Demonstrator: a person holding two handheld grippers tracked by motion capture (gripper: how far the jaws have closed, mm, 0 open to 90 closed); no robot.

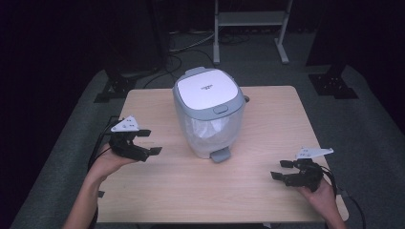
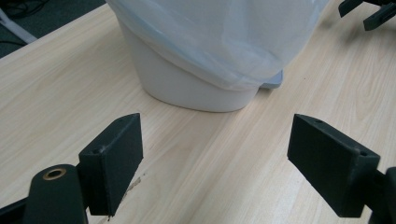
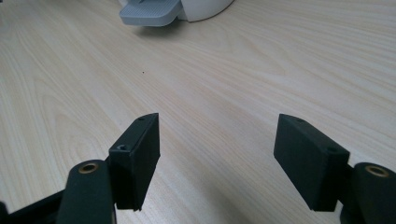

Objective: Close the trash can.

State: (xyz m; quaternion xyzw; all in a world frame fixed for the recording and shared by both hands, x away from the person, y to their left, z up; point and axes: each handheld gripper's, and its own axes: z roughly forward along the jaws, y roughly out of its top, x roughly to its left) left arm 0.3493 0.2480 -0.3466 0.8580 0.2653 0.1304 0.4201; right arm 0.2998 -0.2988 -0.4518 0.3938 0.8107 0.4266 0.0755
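the pale wood-grain rectangular worktop (image 1: 267, 114) stands on a grey carpeted floor (image 1: 372, 129), with dark surroundings and a white metal frame (image 1: 250, 21) at the far side. toward the far middle of the worktop sits a white plastic pedal bin with a grey-rimmed, closed white lid (image 1: 208, 112); a translucent bag liner (image 2: 219, 37) drapes down over its sides, and its grey foot pedal (image 1: 220, 154) points toward the person's edge.

the left tongs (image 1: 146, 142) are held in the person's left hand (image 1: 107, 162) over the left part of the worktop, near the bin but apart from it, jaws spread wide with nothing between them. in the left gripper view the black jaws frame bare wood, with the bin's white base just ahead and the right tongs (image 2: 369, 11) at the top right corner.

the right tongs (image 1: 282, 170) are held in the right hand (image 1: 322, 193) near the right front of the worktop, well apart from the bin, jaws likewise released and empty. in the right gripper view the pedal (image 3: 149, 12) lies ahead at the top, with bare wood between it and the jaws. black cables (image 1: 356, 205) trail off from each tool.
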